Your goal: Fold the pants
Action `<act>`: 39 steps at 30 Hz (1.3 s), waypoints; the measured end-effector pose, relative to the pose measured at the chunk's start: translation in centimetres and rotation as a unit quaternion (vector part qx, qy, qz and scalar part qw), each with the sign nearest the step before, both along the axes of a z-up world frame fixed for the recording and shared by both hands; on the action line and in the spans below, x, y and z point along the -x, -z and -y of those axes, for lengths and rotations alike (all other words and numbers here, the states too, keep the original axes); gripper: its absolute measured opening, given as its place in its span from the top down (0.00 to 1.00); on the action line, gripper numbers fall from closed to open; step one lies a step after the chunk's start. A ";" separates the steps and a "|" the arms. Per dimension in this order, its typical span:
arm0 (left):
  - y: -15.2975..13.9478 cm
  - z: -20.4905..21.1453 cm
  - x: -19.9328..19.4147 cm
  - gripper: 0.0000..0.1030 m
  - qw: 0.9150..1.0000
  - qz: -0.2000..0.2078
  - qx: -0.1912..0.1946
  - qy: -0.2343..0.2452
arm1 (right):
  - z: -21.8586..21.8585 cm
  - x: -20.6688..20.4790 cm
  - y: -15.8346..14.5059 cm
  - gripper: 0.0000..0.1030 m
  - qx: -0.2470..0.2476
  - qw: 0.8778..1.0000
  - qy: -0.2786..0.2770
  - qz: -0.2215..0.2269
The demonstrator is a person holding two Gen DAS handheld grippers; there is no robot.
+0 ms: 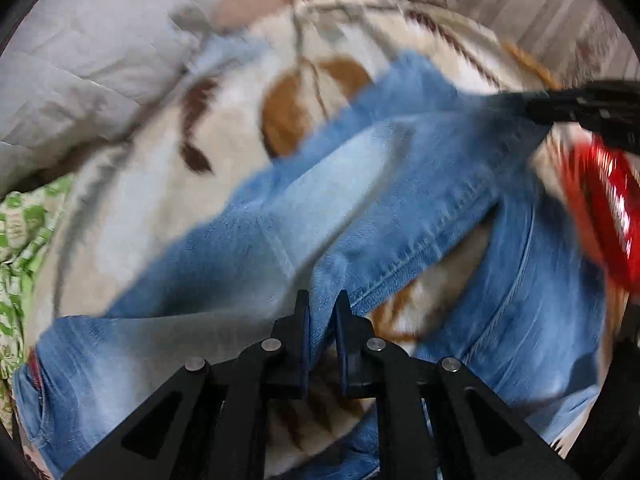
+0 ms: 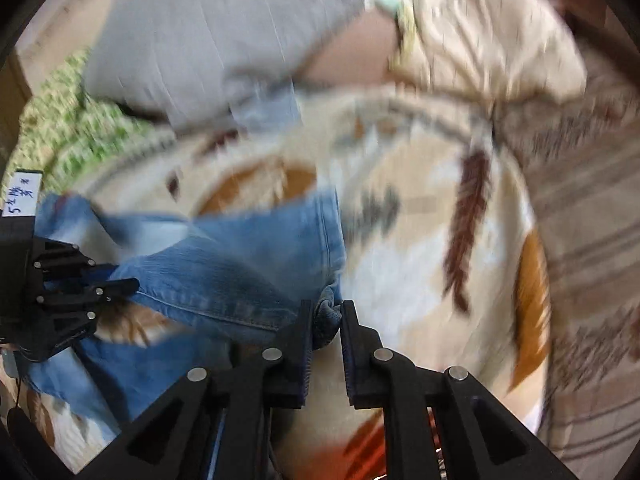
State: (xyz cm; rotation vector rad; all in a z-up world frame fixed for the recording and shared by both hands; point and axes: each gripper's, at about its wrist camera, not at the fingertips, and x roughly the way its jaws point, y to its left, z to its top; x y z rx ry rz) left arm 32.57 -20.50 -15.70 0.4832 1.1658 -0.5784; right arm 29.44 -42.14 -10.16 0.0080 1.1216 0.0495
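Light blue jeans (image 1: 360,200) are lifted off a patterned blanket (image 1: 160,168). My left gripper (image 1: 322,304) is shut on a fold of the jeans' edge. My right gripper (image 2: 326,314) is shut on a bunched denim hem (image 2: 326,320). In the left wrist view the right gripper (image 1: 532,106) pinches the jeans at the far right. In the right wrist view the left gripper (image 2: 132,284) holds the jeans (image 2: 224,256) at the left. The denim stretches between both grippers. Both views are motion-blurred.
A grey quilted cover (image 1: 88,52) lies at the upper left, and a green patterned cloth (image 1: 24,232) at the left edge. A beige pillow (image 2: 488,36) sits at the back. A red part of the right handset (image 1: 608,208) shows at the right.
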 end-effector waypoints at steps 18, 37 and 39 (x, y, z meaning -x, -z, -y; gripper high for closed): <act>-9.7 -3.2 14.1 0.06 0.988 0.102 0.075 0.083 | -4.3 9.0 -6.1 0.13 -0.059 0.995 -0.061 0.052; -4.9 -3.4 15.5 0.97 0.990 0.043 0.043 0.124 | -4.9 8.1 1.6 0.97 -0.113 0.989 -0.085 -0.033; -6.0 -3.4 16.5 0.97 0.990 0.055 0.046 0.123 | -4.0 8.8 0.1 0.97 -0.108 0.992 -0.069 -0.017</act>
